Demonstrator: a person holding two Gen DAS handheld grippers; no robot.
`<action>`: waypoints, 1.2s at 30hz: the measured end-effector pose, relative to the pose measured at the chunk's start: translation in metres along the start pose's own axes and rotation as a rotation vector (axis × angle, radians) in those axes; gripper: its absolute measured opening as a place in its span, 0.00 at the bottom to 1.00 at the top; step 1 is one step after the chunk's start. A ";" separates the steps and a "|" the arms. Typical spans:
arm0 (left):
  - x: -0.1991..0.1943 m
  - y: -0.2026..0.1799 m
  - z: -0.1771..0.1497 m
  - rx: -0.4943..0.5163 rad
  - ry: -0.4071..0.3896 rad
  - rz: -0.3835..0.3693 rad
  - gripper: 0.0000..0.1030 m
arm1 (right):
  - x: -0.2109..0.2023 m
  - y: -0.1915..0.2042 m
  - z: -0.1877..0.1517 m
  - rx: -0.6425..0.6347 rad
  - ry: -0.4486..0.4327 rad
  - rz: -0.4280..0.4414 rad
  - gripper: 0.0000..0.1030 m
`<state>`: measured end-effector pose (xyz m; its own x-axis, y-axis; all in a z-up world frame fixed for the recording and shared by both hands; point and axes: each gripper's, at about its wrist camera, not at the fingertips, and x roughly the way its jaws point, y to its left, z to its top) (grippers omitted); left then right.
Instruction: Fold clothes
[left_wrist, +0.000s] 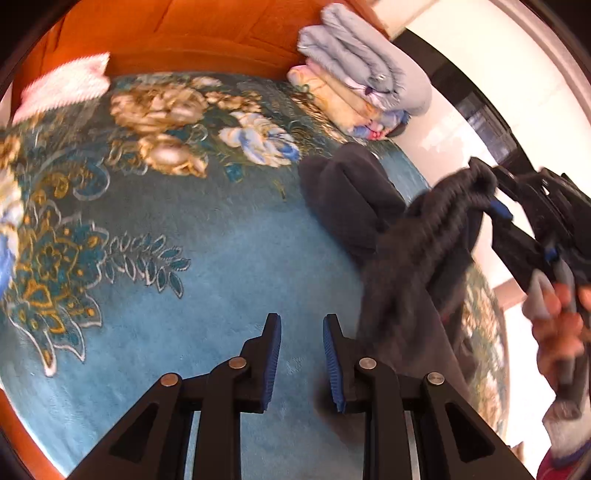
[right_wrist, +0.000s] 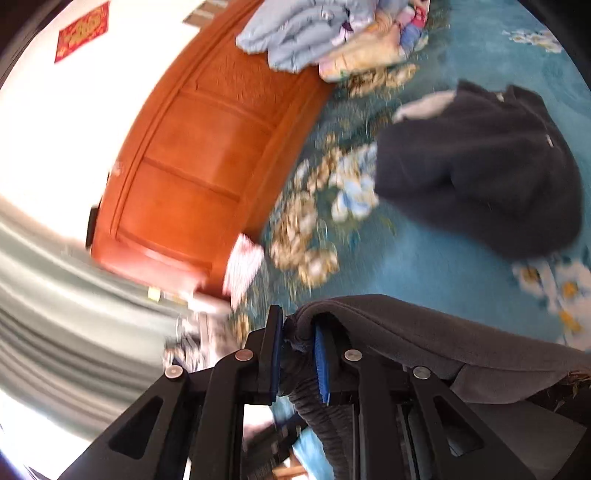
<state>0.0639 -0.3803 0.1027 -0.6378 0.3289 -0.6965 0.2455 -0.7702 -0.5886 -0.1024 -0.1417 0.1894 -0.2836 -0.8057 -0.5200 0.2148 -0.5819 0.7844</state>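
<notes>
The dark garment hangs lifted above the bed, its ribbed hem pinched in the right gripper, whose jaws are closed on the bunched edge; the rest drapes down toward the blue floral bedspread. A second dark piece lies on the bed beyond it, loosely heaped rather than squared; whether it is a separate garment or part of the same one I cannot tell. The left gripper hovers over bare bedspread with jaws apart and nothing between them. A stack of bedding sits against the wooden headboard. By my judgement the fold is unfinished: the held garment is neither flat nor creased.
</notes>
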 end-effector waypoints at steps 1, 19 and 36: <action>0.006 0.008 0.000 -0.030 0.013 -0.006 0.26 | 0.013 0.002 0.011 0.000 -0.020 -0.025 0.16; 0.058 0.028 -0.014 -0.190 0.183 -0.177 0.49 | 0.020 -0.041 0.008 0.093 0.019 -0.134 0.56; 0.121 0.010 -0.014 -0.336 0.241 -0.118 0.40 | -0.258 -0.245 -0.141 0.565 -0.389 -0.512 0.57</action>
<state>-0.0010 -0.3406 0.0068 -0.4968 0.5532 -0.6687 0.4305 -0.5120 -0.7433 0.0502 0.1933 0.0835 -0.5412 -0.3033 -0.7843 -0.4959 -0.6381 0.5890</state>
